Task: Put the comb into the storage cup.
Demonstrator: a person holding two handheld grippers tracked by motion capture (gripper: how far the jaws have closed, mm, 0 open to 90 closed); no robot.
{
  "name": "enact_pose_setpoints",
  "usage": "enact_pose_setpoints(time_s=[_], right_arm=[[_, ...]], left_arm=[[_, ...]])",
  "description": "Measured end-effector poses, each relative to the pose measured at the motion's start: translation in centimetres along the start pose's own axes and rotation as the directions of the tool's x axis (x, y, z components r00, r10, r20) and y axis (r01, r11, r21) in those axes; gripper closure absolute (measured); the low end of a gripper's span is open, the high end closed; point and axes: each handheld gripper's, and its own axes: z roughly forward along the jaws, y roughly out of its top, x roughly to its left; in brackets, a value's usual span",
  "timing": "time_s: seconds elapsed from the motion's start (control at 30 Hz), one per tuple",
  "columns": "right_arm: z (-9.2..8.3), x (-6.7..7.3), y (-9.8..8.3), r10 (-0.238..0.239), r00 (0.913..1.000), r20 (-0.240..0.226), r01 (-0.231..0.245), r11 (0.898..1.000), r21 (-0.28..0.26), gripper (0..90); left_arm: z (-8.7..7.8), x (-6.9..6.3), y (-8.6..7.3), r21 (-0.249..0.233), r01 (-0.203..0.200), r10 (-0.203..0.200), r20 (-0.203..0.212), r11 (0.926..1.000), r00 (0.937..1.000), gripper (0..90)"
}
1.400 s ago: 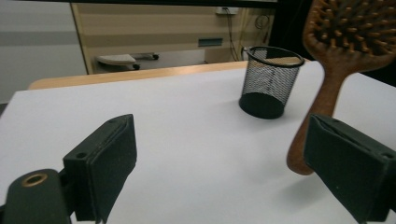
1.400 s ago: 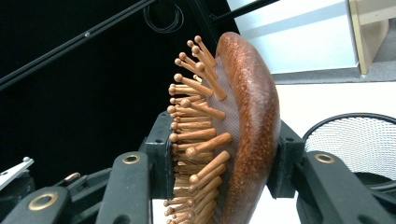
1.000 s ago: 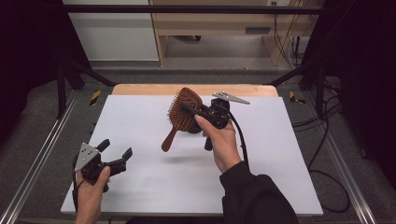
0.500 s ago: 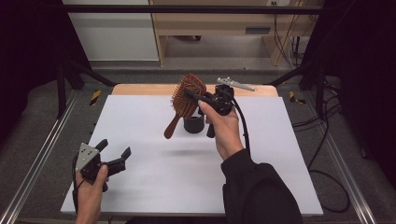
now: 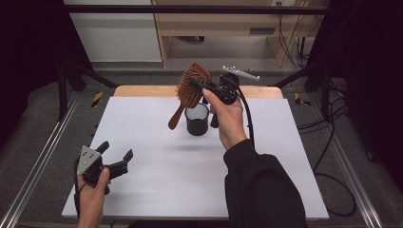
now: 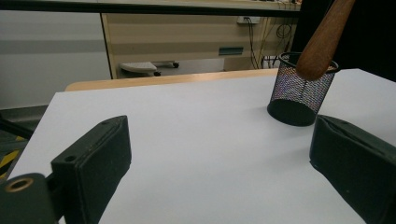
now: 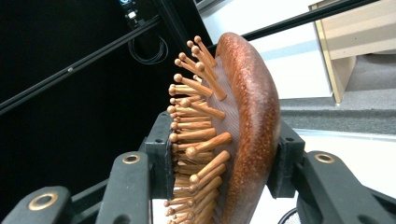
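A wooden hairbrush (image 5: 191, 90) with wooden bristles hangs in the air over the far middle of the white table (image 5: 142, 137). My right gripper (image 5: 199, 86) is shut on its head (image 7: 243, 116), jaws pressing the bristle side and the smooth back. The handle slants down to the left, and its tip (image 6: 322, 42) hovers at the rim of a black mesh cup (image 5: 196, 119) standing upright below. My left gripper (image 5: 116, 155) rests open near the front left corner, nothing between its fingers (image 6: 93, 163); the mesh cup (image 6: 301, 88) stands far ahead of it.
A pale wooden cabinet (image 5: 214, 23) and trailing cables (image 5: 290, 33) lie beyond the table's far edge. Black metal frame rails (image 5: 43, 156) run along both sides. A sleeve (image 5: 261, 190) reaches in across the right front of the table.
My right gripper has lifted the hairbrush up and away toward the far edge, uncovering the mesh cup beneath. The handle tip now hangs at the cup's rim. My left gripper has stayed put.
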Motion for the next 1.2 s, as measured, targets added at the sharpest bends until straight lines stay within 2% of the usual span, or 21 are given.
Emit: enact_pose_setpoints(time_s=[0.47, 0.87, 1.2], right_arm=[[0.1, -1.6, 2.0, 0.016, 0.9984, 0.054, -0.014, 0.999, -0.029, 53.4], [0.1, -2.6, 2.4, 0.016, 0.9973, 0.071, -0.013, 0.999, -0.044, 53.5], [-0.2, -3.0, 2.8, 0.029, 0.9958, 0.087, -0.022, 0.997, -0.076, 53.4]], left_arm=[[0.0, 0.2, 0.0, -0.007, 0.003, -0.003, -0.006, 1.0000, 1.0000, 5.3], [0.1, 0.2, -0.1, -0.002, -0.005, 0.005, 0.001, 1.0000, 1.0000, 5.1], [0.1, 0.2, -0.1, -0.007, -0.010, 0.010, -0.002, 0.9999, 1.0000, 5.1]])
